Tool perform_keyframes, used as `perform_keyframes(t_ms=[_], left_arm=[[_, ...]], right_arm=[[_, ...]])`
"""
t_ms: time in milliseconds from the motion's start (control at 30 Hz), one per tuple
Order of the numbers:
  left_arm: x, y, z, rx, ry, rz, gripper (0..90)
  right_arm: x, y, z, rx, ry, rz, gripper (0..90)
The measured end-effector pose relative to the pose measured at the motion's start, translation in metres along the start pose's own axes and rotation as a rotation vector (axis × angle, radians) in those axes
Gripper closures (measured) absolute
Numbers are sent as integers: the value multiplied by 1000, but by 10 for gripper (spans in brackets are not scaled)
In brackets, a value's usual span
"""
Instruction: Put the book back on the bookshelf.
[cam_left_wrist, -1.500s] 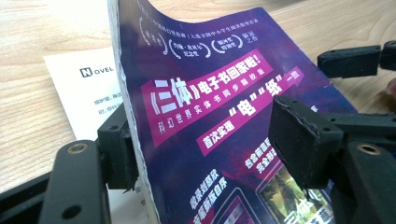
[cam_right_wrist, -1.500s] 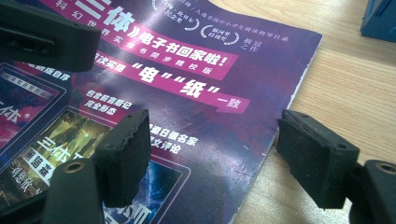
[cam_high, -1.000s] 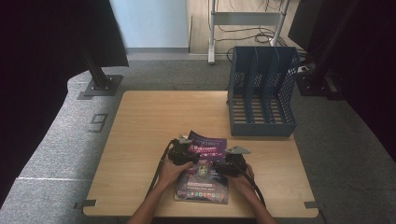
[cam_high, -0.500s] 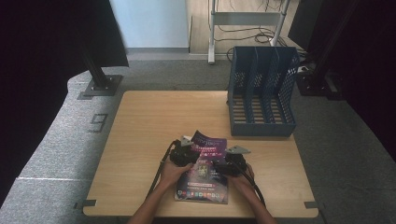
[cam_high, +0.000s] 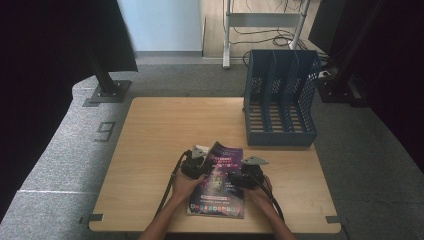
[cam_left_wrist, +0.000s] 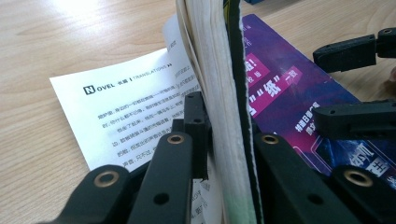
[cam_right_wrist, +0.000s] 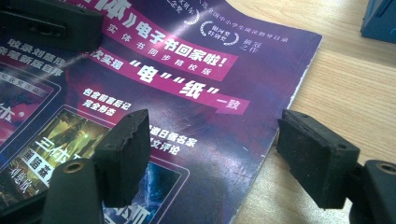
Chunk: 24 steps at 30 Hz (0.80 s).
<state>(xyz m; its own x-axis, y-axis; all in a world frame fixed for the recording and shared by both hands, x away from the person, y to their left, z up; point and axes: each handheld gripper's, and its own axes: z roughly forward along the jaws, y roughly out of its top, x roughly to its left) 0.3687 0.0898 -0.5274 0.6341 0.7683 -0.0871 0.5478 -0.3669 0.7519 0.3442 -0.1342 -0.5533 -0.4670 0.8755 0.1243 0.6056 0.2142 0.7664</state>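
Observation:
A purple paperback book (cam_high: 222, 192) lies near the table's front edge. My left gripper (cam_high: 204, 167) is at the book's left edge. In the left gripper view its jaws (cam_left_wrist: 229, 126) have just been closing and now pinch a raised stack of pages and the cover (cam_left_wrist: 289, 79). One loose white page (cam_left_wrist: 130, 107) bends away to the left. My right gripper (cam_high: 242, 171) stands open over the book's right edge. In the right gripper view (cam_right_wrist: 222, 149) one pad is over the purple cover (cam_right_wrist: 187, 70) and the other over bare wood.
A blue slotted file rack (cam_high: 280, 100) stands upright at the table's back right, and its corner (cam_right_wrist: 380, 18) shows in the right gripper view. The wooden table (cam_high: 160, 140) has bare room at the left and back. Grey carpet surrounds it.
The left gripper's jaws have come together on the book's left edge, and that edge now stands raised. Both hands have kept their places.

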Motion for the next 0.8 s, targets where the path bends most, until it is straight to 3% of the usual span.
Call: perform_keyframes(t_ms=[133,367,800], left_arm=[[2,0,1,2,-12,-25,824],[4,1,0,-3,-34,-35,850],[1,4,-13,-103,-123,-32,872]], right_arm=[[0,0,0,0,0,0,256],[0,0,0,0,0,0,256],[-2,0,0,-2,13,13,251]])
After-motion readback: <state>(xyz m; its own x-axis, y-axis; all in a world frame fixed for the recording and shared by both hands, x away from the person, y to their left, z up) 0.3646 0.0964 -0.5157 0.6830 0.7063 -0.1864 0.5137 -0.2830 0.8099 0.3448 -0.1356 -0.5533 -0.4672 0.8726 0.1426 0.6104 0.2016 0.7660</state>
